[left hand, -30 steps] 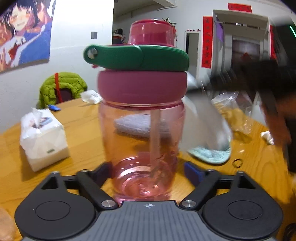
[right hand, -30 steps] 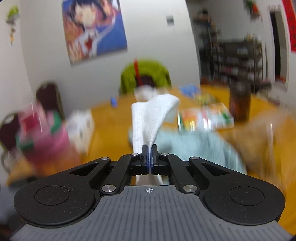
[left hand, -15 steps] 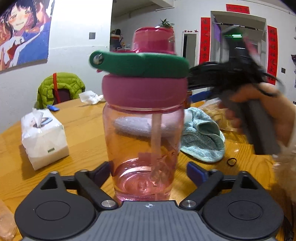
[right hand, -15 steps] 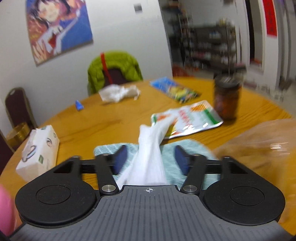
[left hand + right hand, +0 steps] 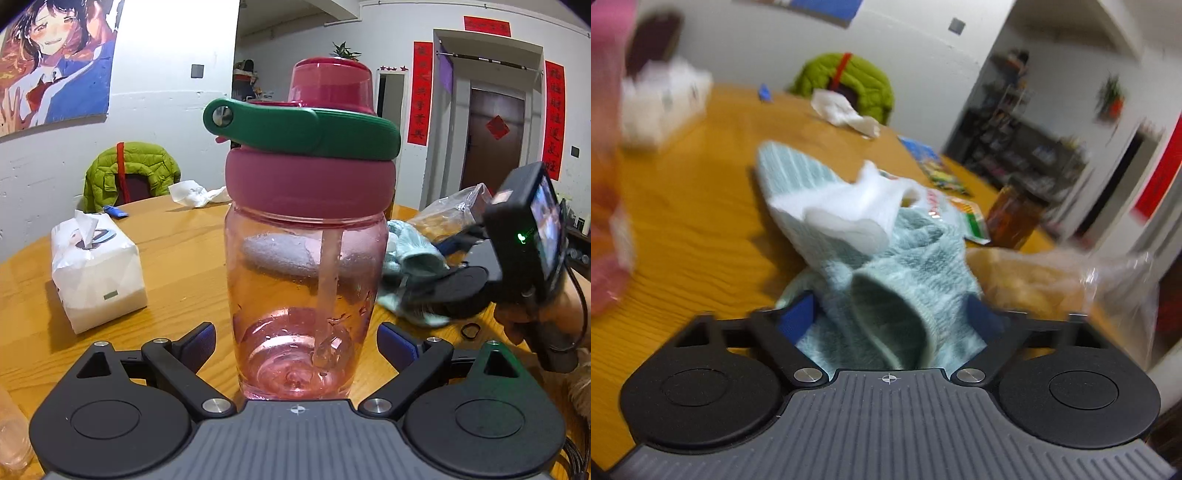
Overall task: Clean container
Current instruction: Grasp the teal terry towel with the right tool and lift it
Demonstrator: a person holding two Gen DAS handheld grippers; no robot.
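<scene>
While the round wooden worktop (image 5: 177,258) is carrying everything, your clear pink plastic bottle with its pink screw lid and green carry handle (image 5: 306,236) is standing upright on it, right between the spread fingers of your left gripper (image 5: 295,341). Both blue pads are sitting just off the bottle's sides, gripping nothing, and those jaws are opening. Your right gripper (image 5: 892,317) is reaching into the rumpled pale teal towel (image 5: 908,266), which is lying between its blue pads while its jaws are closing; whether the pads are pressing yet, you cannot tell. A crumpled white paper tissue (image 5: 849,210) is lying loose on the towel beyond the fingers.
</scene>
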